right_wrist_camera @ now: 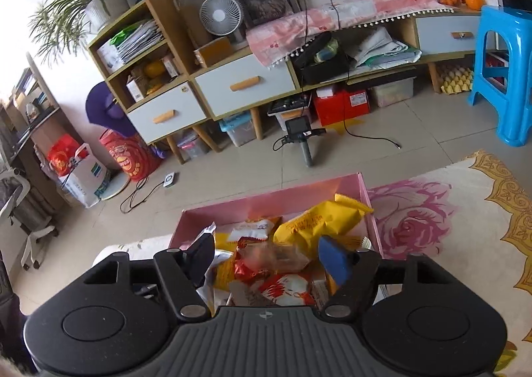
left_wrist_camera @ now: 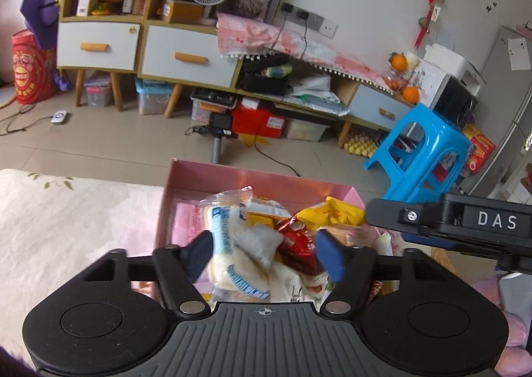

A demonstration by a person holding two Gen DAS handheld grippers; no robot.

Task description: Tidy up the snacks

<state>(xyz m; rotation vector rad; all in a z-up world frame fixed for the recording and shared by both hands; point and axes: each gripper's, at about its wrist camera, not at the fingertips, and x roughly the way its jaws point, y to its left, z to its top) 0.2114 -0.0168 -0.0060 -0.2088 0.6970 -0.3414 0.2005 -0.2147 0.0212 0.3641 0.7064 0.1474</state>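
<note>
A pink box (left_wrist_camera: 232, 179) on the cloth-covered surface holds several snack packets. In the left wrist view my left gripper (left_wrist_camera: 264, 255) is open above the box, with a clear packet of white bread (left_wrist_camera: 226, 237), a small white sachet (left_wrist_camera: 259, 244) and a red packet (left_wrist_camera: 296, 247) between its fingers. A yellow packet (left_wrist_camera: 332, 214) lies at the box's far right. In the right wrist view my right gripper (right_wrist_camera: 267, 259) is open over the same box (right_wrist_camera: 276, 199), above a blurred clear-wrapped brown snack (right_wrist_camera: 272, 257), red-and-white packets (right_wrist_camera: 282, 287) and a yellow packet (right_wrist_camera: 322, 220). The right gripper's body (left_wrist_camera: 465, 224) shows at the right of the left wrist view.
A floral cloth (right_wrist_camera: 432, 227) covers the surface beside the box. On the tiled floor beyond stand a small camera on a stand (right_wrist_camera: 299, 134), a blue plastic stool (right_wrist_camera: 502, 77) and a low cabinet with drawers (right_wrist_camera: 242, 84); cables run across the floor.
</note>
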